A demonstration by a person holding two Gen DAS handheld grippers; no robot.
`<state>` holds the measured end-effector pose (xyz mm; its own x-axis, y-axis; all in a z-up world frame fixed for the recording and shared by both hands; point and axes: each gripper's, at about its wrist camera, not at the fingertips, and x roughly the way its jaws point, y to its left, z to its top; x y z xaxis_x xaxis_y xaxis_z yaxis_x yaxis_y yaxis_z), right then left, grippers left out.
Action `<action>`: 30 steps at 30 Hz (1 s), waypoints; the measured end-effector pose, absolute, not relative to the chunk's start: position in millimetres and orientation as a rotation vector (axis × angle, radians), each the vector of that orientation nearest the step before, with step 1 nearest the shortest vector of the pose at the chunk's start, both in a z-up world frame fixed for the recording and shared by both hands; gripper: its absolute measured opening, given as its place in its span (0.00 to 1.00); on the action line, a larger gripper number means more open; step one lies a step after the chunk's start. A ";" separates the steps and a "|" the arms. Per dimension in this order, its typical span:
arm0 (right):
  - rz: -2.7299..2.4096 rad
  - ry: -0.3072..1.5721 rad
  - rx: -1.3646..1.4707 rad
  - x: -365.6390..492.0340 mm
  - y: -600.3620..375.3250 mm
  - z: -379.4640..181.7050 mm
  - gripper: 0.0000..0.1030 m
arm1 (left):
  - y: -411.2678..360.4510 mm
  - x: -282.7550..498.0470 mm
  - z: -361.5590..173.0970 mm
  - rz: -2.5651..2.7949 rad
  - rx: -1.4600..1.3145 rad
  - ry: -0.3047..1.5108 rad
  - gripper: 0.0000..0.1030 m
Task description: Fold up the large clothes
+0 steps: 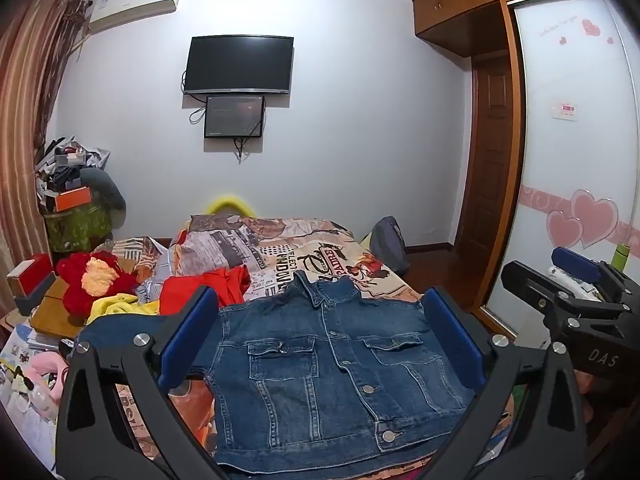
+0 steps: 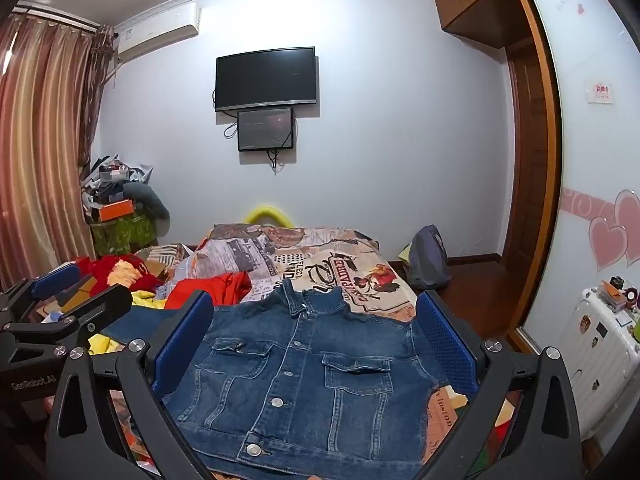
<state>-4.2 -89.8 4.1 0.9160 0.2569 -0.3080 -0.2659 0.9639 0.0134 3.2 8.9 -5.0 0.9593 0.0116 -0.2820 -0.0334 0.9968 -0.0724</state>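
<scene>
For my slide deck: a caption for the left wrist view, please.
Open left gripper poised above a buttoned denim jacket laid flat on the bed.

Denim jacket (image 1: pixel 328 376) lies flat, buttoned, low centre on the bed (image 1: pixel 320 256); left gripper (image 1: pixel 320 336) frames it, jaws wide; right gripper (image 1: pixel 568 280) at right edge

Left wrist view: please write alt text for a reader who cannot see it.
A blue denim jacket lies buttoned and flat, front up, on a bed with a newspaper-print cover, framed by the open left gripper and its blue-padded fingers. The right gripper shows at the right edge, and red and yellow clothes lie left.
</scene>
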 end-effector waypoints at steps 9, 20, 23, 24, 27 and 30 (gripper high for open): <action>0.269 0.315 -0.030 -5.6 -86.0 4.9 0.98 | 7.5 5.0 -4.2 0.032 -0.072 0.288 1.00; 0.268 0.321 -0.026 -0.6 -86.0 3.7 0.98 | 5.7 6.7 -3.8 0.034 -0.077 0.294 1.00; 0.268 0.320 -0.028 -0.1 -84.2 3.5 0.98 | 6.7 6.3 -4.2 0.034 -0.079 0.294 1.00; 0.268 0.321 -0.027 -0.3 -85.3 3.4 0.98 | 7.1 6.1 -4.6 0.034 -0.080 0.294 1.00; 0.267 0.321 -0.027 -0.3 -85.4 3.6 0.98 | 8.5 6.1 -4.6 0.033 -0.084 0.297 1.00; 0.267 0.321 -0.028 -0.3 -85.5 3.6 0.98 | 8.4 6.6 -4.7 0.033 -0.084 0.297 1.00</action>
<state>-0.3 -85.5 3.6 0.9140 0.2552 -0.3154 -0.2641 0.9644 0.0149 6.6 8.4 -4.7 0.9557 0.0203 -0.2936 -0.0451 0.9959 -0.0779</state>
